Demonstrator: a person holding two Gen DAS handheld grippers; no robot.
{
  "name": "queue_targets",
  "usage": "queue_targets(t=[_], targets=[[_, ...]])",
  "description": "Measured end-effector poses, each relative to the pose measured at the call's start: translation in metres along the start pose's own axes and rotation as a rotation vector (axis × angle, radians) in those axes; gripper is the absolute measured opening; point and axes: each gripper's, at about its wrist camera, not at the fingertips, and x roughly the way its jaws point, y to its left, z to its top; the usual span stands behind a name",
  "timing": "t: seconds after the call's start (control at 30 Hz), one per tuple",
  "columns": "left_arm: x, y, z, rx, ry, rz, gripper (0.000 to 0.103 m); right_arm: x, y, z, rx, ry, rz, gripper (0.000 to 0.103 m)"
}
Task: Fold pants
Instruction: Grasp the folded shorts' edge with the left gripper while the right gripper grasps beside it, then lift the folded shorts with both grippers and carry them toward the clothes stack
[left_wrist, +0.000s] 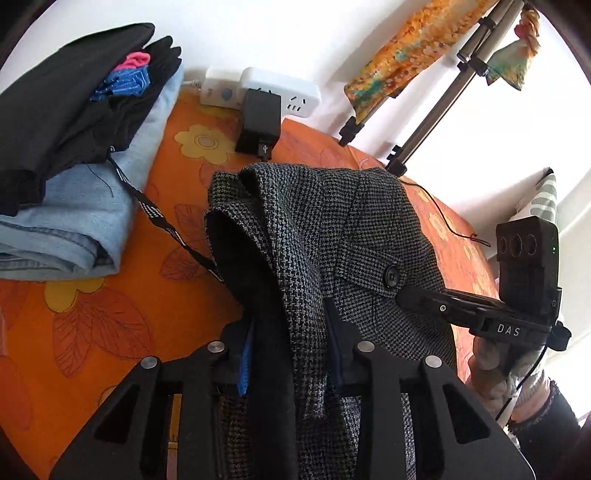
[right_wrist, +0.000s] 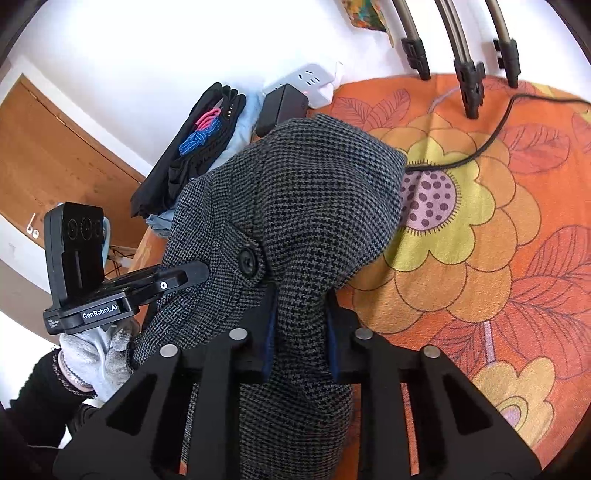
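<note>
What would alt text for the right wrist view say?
The right tongs pinch a bunched fold of grey houndstooth pants over an orange floral tablecloth. The left tongs, held by a gloved hand, grip the pants nearby; folded clothes sit behind.

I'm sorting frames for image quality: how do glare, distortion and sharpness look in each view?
Left wrist: window behind the tripod blows out white; houndstooth pants sharp. Right wrist: evenly lit, tablecloth crisp, fisheye bends the tripod legs and darkens corners.
</note>
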Motion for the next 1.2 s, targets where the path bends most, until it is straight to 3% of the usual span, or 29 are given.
queue_targets(t=[0.33, 0.83, 1.2], targets=[[-0.021, -0.010, -0.006, 0.000, -0.037, -0.032, 0.028, -0.026, 0.023, -0.007, -0.027, -0.046, -0.022, 0.017], [-0.085, -0.050, -0.020, 0.092, -0.146, 0.008, 0.027, -0.084, 0.081, -0.028, -0.132, -0.140, -0.071, 0.016], [-0.135, -0.055, -0.032, 0.113, -0.215, 0.019, 0.027, -0.107, 0.127, -0.044, -0.198, -0.188, -0.085, 0.016]])
